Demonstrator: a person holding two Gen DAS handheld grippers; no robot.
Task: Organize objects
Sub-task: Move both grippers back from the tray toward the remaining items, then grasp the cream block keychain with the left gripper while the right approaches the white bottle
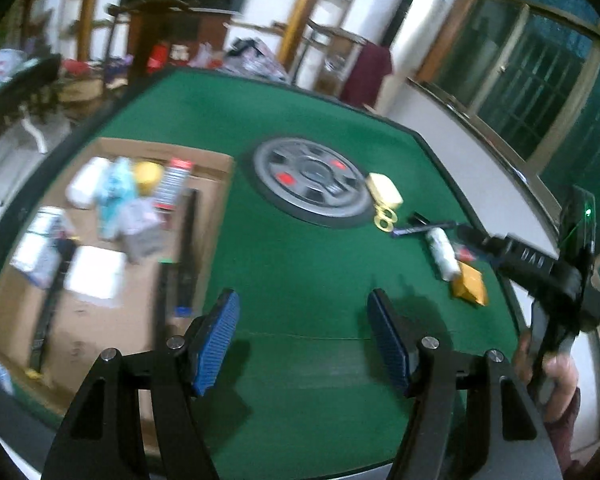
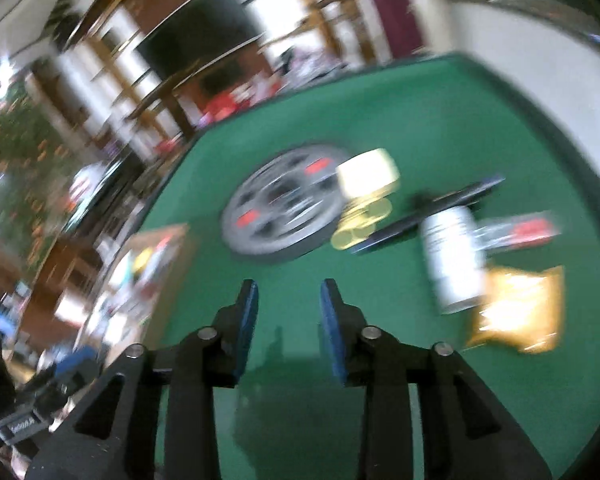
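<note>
Plainly, left hand-held gripper [image 1: 302,336]: jaws standing well apart, nothing between the blue pads, held over bare green tabletop [image 1: 300,240]
Right hand-held gripper [image 2: 288,328]: jaws partly apart, empty, touching nothing
Cardboard box [image 1: 216,208]: on the tabletop's left, holding sorted items
Loose objects: white bottle [image 2: 454,256], orange packet [image 2: 520,308], gold scissors [image 1: 386,216] lying right of the round grey centre plate [image 1: 312,180]

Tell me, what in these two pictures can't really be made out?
- Cardboard box, left wrist view: contents blurred, labels unreadable.
- Right gripper, left wrist view: its fingertips merge with dark items behind.
- White bottle and yellow packet, right wrist view: motion blur hides print.
- Box, right wrist view: smeared and partly cut off at the left.
</note>
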